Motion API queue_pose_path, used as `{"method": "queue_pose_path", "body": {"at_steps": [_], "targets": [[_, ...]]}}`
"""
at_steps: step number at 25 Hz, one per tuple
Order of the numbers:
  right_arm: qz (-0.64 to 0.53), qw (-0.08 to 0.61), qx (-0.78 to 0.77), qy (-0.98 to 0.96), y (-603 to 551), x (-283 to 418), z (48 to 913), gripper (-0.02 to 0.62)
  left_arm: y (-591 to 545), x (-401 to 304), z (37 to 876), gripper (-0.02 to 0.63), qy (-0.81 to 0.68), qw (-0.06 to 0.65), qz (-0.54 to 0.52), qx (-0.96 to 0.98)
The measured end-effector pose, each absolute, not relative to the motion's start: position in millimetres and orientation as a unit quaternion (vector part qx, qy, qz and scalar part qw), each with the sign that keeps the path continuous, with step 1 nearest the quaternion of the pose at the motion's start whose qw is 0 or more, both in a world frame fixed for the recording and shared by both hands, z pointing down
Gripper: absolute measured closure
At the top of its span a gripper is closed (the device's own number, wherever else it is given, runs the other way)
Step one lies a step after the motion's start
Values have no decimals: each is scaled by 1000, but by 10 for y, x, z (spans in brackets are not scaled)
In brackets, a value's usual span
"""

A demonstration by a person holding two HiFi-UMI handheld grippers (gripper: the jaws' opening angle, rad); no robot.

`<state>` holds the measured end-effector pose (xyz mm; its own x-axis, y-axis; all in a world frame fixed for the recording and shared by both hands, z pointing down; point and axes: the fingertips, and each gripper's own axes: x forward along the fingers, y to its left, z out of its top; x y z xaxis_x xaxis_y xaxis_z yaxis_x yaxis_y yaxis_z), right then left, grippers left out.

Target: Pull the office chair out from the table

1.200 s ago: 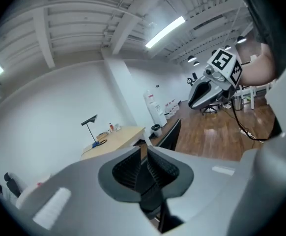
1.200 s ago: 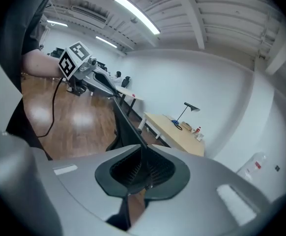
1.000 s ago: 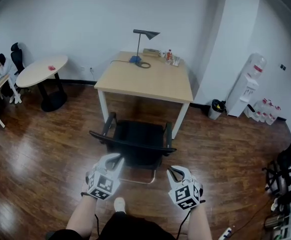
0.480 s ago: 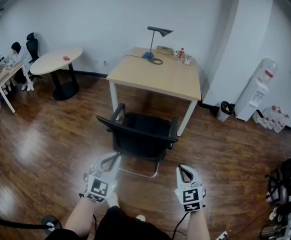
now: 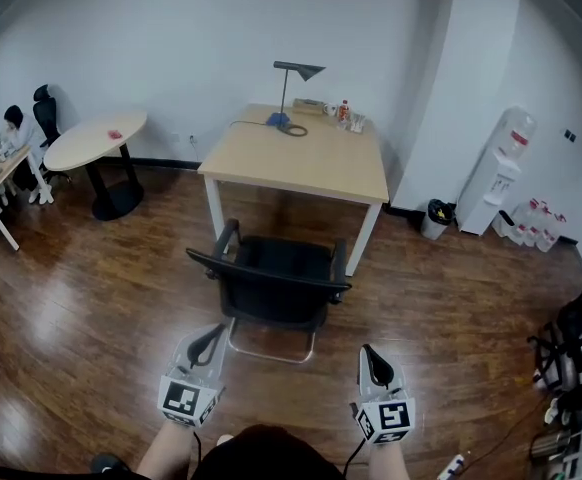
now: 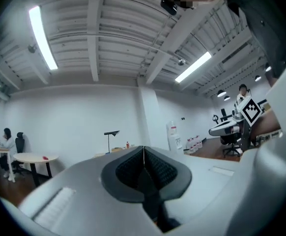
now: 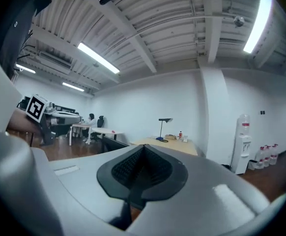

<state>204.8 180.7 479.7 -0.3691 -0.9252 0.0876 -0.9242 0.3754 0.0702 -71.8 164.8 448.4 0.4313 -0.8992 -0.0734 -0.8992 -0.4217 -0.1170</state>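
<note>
The black office chair (image 5: 271,283) stands in front of the light wooden table (image 5: 296,163), its backrest toward me and its seat just outside the table's front edge. My left gripper (image 5: 208,341) hangs a little short of the backrest's left end, jaws shut and empty. My right gripper (image 5: 374,359) sits to the right of the chair, also shut on nothing. Neither touches the chair. In the left gripper view the left gripper (image 6: 143,154) shows its pads pressed together. The right gripper (image 7: 144,151) looks the same in its own view, pointing toward the table (image 7: 170,144).
A desk lamp (image 5: 289,73) and small bottles stand at the table's far edge. A round white table (image 5: 96,140) and a seated person (image 5: 11,128) are at far left. A water dispenser (image 5: 501,168) and bin (image 5: 434,218) stand right; black racks (image 5: 581,348) line the right edge.
Both grippers have drawn back from the chair's backrest toward me and rolled. The chair stays where it was in front of the table.
</note>
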Motion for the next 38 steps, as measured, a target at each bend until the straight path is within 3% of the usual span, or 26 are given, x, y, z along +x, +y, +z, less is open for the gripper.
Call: {"method": "queue_pose_path", "body": {"at_steps": [5,38], "targets": [[22,18,562,-826,1754,1805,4808,583,1670,-995,4474,600,530,47,31,-846],[26,32,542,-840,1628,1292,4794,584,1546,-1417,4630,600,514,27,18,-857]]}}
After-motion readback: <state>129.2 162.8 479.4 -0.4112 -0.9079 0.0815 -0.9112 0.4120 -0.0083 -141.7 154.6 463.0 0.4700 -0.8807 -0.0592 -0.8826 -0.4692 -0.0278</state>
